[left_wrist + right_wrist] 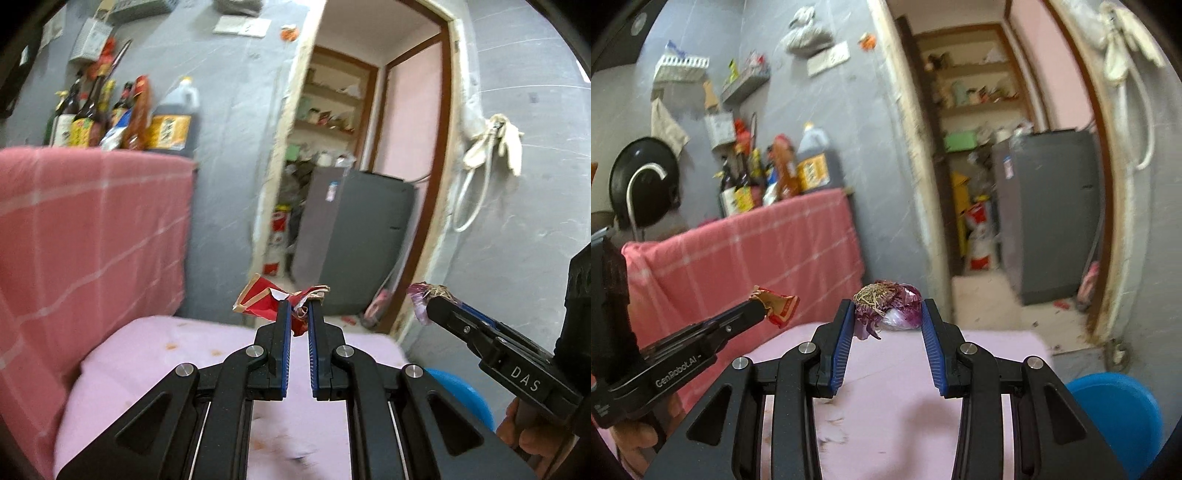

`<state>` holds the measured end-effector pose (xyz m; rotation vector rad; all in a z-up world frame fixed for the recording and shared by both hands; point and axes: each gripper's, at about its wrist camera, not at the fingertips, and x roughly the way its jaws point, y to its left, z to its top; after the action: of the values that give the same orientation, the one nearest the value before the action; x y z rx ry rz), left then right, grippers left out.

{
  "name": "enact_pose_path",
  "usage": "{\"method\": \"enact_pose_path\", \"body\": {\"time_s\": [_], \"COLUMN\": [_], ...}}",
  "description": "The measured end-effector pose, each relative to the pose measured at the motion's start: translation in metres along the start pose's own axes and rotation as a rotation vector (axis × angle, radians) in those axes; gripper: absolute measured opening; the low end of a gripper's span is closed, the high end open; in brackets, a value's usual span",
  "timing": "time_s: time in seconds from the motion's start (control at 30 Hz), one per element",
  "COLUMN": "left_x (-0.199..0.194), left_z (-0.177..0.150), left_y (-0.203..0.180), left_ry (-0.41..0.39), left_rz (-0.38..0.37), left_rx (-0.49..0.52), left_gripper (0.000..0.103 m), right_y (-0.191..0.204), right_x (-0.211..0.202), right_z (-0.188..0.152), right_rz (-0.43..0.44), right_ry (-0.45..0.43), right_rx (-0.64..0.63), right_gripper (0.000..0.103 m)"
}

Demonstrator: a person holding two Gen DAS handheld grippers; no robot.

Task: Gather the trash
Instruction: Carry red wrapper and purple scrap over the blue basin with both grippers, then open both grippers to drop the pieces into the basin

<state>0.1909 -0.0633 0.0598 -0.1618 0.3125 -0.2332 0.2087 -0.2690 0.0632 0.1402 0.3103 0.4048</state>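
Note:
My left gripper [299,306] is shut on a crumpled red wrapper [262,302] with gold edging, held up in the air over the pink-covered table [147,362]. From the right wrist view the same wrapper [781,304] sticks out of the left gripper [762,312] at the left. My right gripper [888,312] is shut on a purple onion end [901,306] with dried roots on top. In the left wrist view that onion piece [424,297] shows at the right gripper's [430,304] tip on the right.
A pink checked cloth [85,229] hangs over a counter at the left, with sauce bottles [110,118] and an oil jug [173,122] on top. A doorway ahead shows a grey fridge [354,236] and shelves. A blue bin [1119,410] sits low right. A pan [646,181] hangs far left.

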Motion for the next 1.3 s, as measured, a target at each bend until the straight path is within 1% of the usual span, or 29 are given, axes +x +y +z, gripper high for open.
{"method": "enact_pose_path", "body": {"time_s": [0.17,0.4,0.57,0.73,0.9,0.97,1.13,1.3], "left_x": [0.004,0.027,0.039,0.049,0.062,0.069,0.079,0.094], "left_z": [0.003,0.000,-0.010,-0.025,-0.039,-0.045,-0.058,-0.067], "left_y": [-0.045,-0.099,-0.136,-0.165,-0.187,-0.194,-0.203,-0.207], "left_ry": [-0.034,-0.021,0.002,0.042,0.107,0.141,0.206,0.290], "left_rz": [-0.077,-0.193,-0.247,-0.294,-0.337,-0.344,-0.354,-0.380], "left_rx": [0.031,0.048,0.082,0.118,0.140,0.153,0.179,0.160], "left_gripper": [0.006,0.006,0.006,0.006,0.006,0.006,0.006,0.006], "right_y": [-0.030,-0.076,-0.105,-0.131,-0.149,-0.155,-0.165,-0.175], "right_x": [-0.035,-0.073,-0.095,-0.107,-0.111,-0.111,-0.107,-0.101], "right_z": [0.007,0.007,-0.001,-0.016,-0.030,-0.035,-0.045,-0.053], "right_rz": [-0.114,-0.252,-0.345,-0.402,-0.439,-0.445,-0.460,-0.464], "right_ry": [-0.070,-0.114,-0.126,-0.111,-0.076,-0.063,-0.024,0.016], "right_rx": [-0.003,0.004,-0.001,0.032,0.072,0.085,0.111,0.146], "right_gripper": [0.034,0.034,0.034,0.034,0.035,0.035,0.035,0.035]}}
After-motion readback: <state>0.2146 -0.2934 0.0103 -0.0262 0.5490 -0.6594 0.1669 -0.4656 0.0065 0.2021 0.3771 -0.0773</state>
